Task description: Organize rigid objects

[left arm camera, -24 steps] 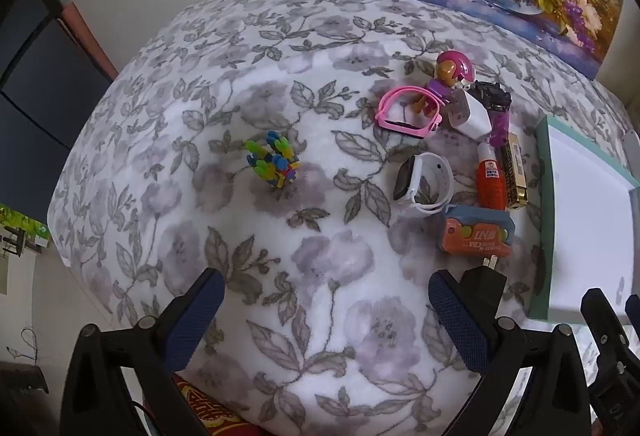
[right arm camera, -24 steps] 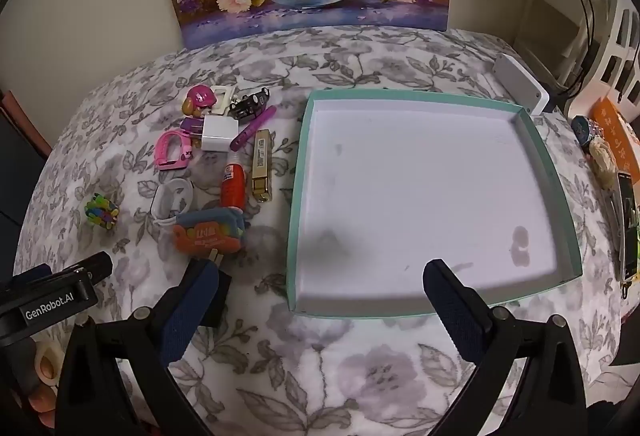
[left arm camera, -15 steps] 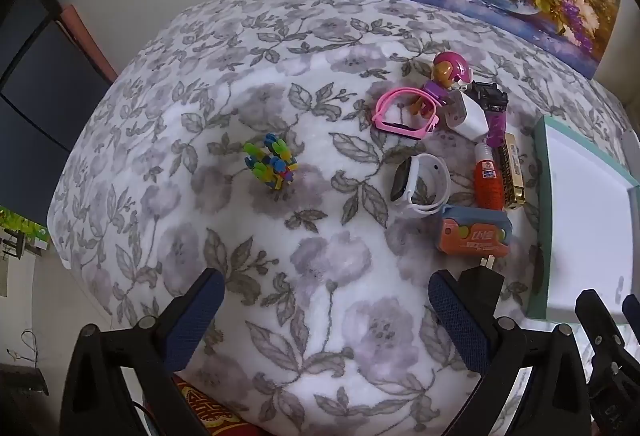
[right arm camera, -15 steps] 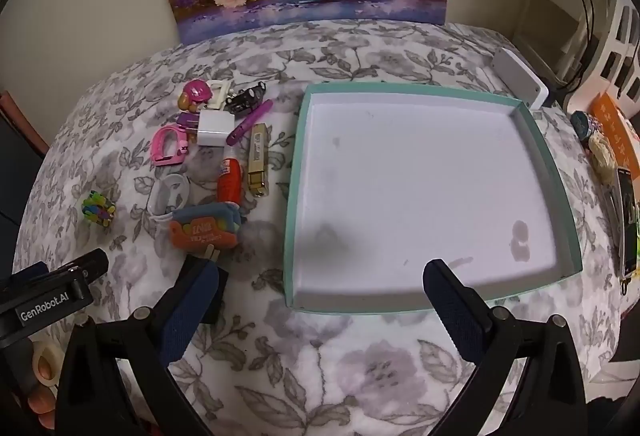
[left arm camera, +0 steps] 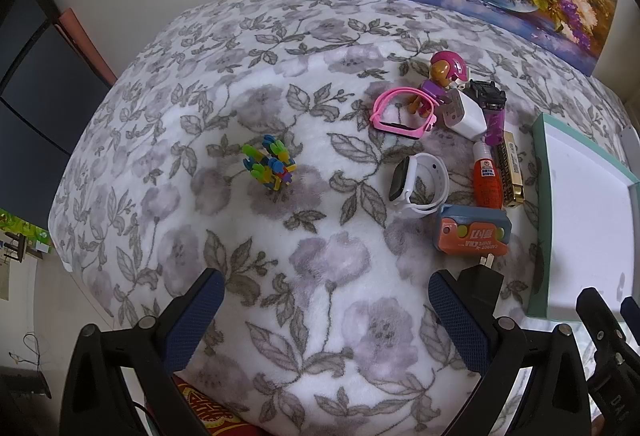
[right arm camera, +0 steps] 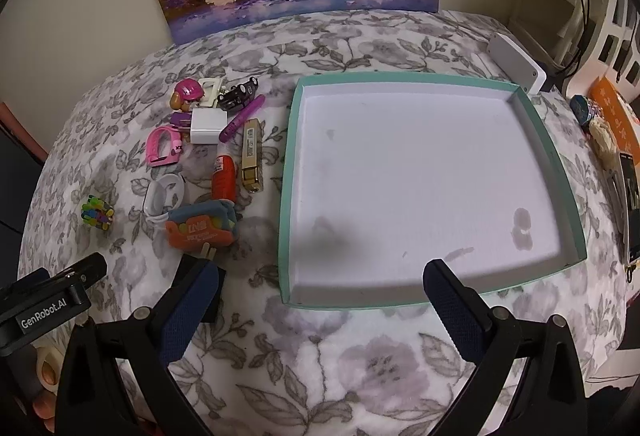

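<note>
Tray, teal rim and white floor, lies flat on the floral-covered bench. Nothing in it; only smudges and a shadow on the floor. Judged from this, sorting has not begun.

All the small items sit in a cluster just left of the tray, on the cloth:
- orange case nearest the grippers, with a black plug just beside its near edge, prongs toward the case
- white watch beside the case
- red tube and gold bar lying side by side, bar closest to the tray rim
- pink band, toy figure, white charger, purple pen and a small black part packed together at the far end, some touching
- bright block toy well apart to the left, alone

Left gripper: jaws wide apart, holding nothing, hovering above bare cloth near the plug. Right gripper: jaws also wide apart and empty, hanging over the tray's near edge.

Off to the right of the tray, a white box and oddments by the bench edge; whether these belong to the task I cannot tell.

Left to do, as I read it: everything. Each item in the cluster, plus the stray block toy, has yet to go into the tray. The plug and case look the handiest first picks for the left gripper.
</note>
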`<state>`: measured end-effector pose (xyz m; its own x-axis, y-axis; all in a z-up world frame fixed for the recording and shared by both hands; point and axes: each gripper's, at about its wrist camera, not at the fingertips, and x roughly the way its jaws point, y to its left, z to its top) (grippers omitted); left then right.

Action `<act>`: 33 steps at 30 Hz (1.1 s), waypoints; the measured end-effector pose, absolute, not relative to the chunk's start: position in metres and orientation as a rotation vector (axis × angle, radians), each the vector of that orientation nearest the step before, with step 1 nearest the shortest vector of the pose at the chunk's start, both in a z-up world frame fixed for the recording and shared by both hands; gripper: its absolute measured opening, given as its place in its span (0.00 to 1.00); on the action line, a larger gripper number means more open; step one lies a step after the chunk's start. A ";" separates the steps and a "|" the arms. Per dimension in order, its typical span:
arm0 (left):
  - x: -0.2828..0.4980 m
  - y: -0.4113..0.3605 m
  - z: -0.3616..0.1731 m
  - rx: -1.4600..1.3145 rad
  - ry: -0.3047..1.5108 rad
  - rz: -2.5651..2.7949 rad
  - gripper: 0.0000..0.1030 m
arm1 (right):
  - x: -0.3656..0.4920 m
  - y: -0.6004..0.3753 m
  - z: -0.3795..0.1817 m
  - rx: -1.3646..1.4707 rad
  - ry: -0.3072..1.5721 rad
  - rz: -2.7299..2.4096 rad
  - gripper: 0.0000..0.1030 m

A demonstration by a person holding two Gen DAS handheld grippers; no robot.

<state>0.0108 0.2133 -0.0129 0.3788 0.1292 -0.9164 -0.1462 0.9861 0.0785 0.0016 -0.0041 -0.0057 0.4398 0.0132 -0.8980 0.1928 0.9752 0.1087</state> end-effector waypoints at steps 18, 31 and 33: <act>0.010 0.212 -0.014 0.001 1.170 0.168 1.00 | 0.002 -0.006 -0.011 0.222 1.140 -0.129 0.99; 0.010 0.211 -0.015 0.006 1.170 0.170 1.00 | 0.001 -0.006 -0.013 0.223 1.147 -0.127 0.99; 0.010 0.211 -0.015 0.007 1.170 0.169 1.00 | 0.001 -0.006 -0.014 0.223 1.149 -0.127 0.99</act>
